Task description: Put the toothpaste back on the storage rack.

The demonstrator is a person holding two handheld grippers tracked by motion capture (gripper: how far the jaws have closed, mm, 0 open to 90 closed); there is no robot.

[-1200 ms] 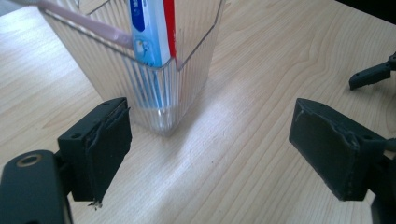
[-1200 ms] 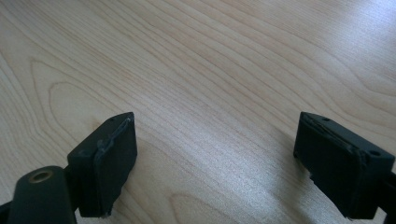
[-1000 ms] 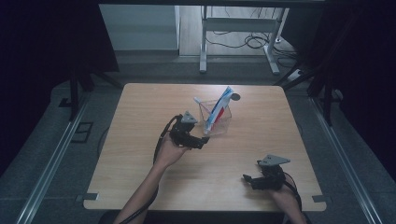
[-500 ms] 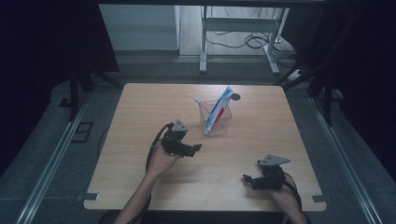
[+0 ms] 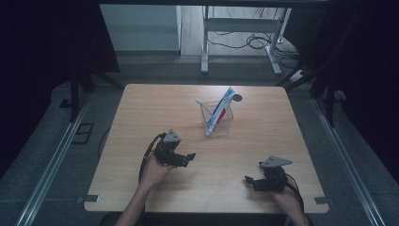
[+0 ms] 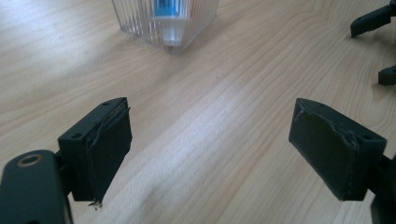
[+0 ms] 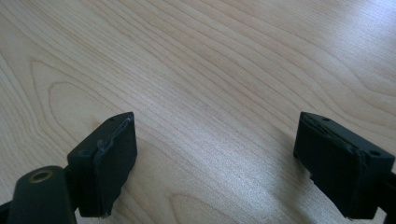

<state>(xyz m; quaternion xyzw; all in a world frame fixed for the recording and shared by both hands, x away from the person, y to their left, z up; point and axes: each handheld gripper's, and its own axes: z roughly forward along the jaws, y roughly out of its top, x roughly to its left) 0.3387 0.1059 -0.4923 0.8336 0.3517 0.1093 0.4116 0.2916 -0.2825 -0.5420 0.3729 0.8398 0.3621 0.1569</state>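
— Two hand-held black two-jaw grippers were over the pale wooden table, weren't they? Which sat nearest the front edge?

— The right gripper. It rested low by the front right corner, in the person's right hand, with its grey three-cornered plate on top. Its jaws stood wide apart and held nothing; in the right gripper view only bare wood grain lay between them.

— And the left gripper?

— A little farther in, left of the middle, held up by the person's left hand. It pointed toward the right side of the table. Its jaws were also spread wide and empty. In the left gripper view the bare table lay between them.

— Where was the thing they were working with?

— The clear ribbed plastic cup stood upright beyond both grippers, nearer the far edge than the front, slightly right of centre. It was well apart from either gripper. A blue, white and red tube leaned inside it, its top tilted toward the far right corner, with a thin white stick beside it.

— Anything else ahead of the left gripper?

— The cup's base showed at the top of its view, with the other gripper's jaw tips at the right.
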